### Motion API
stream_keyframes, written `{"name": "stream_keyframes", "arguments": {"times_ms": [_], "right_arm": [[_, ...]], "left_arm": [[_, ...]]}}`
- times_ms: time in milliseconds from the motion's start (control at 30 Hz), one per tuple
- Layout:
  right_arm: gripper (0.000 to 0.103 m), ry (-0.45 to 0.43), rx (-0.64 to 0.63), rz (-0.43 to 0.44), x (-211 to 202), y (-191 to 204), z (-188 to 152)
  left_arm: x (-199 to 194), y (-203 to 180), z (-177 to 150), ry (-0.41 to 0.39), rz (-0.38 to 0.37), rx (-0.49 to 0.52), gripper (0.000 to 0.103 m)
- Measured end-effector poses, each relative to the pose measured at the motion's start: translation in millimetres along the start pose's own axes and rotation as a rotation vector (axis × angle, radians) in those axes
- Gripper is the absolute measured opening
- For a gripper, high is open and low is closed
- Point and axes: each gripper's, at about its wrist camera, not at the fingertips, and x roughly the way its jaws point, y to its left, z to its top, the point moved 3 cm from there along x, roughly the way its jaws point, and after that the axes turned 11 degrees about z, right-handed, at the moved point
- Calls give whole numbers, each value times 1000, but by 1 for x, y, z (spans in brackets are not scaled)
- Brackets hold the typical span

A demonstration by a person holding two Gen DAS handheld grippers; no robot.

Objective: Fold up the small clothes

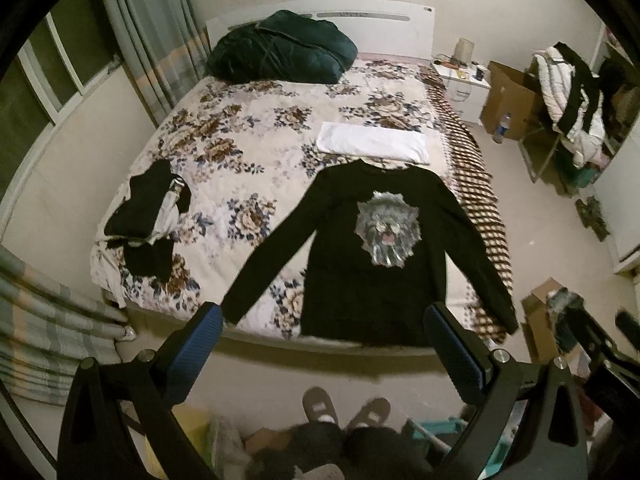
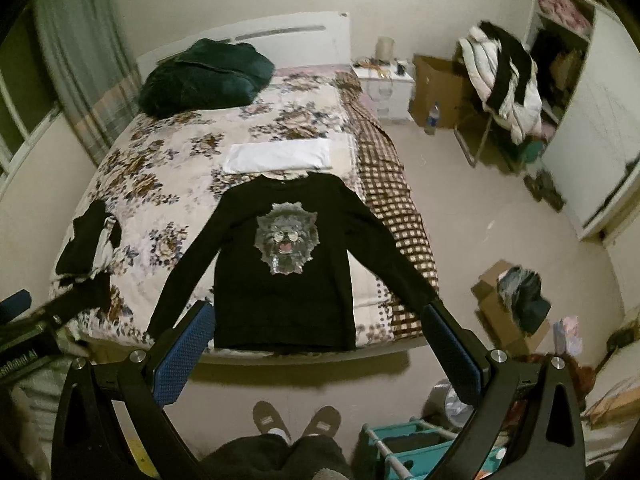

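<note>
Left gripper (image 1: 324, 322) and right gripper (image 2: 316, 316), nearest the lenses, are black frames with blue, fine-ribbed finger pads (image 1: 454, 350); both are spread wide, holding nothing, above the bed's foot. Bed (image 1: 248, 152): broad rectangle under a quilted floral cover, checked fabric down its right side. Dark green quilt (image 1: 280, 48): puffy bundle at the headboard. Black sweater (image 1: 372, 248): flat, face up near the foot edge, sleeves angled outward, grey animal-face print on its chest. White folded garment (image 1: 372, 142): smooth rectangle just beyond the collar. Black-and-white clothes (image 1: 148, 216): crumpled heap, left edge.
</note>
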Motion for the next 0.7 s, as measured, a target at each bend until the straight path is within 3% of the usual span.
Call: {"name": "stream_keyframes", "arguments": {"times_ms": [200, 467, 700], "right_arm": [[103, 35, 182, -7, 94, -88, -5], [103, 85, 569, 8, 241, -218, -39], [103, 76, 884, -80, 364, -320, -86]], "left_arm": [[55, -46, 15, -11, 42, 15, 103], [175, -134, 36, 88, 83, 183, 103], [294, -212, 44, 169, 21, 326, 103]]}}
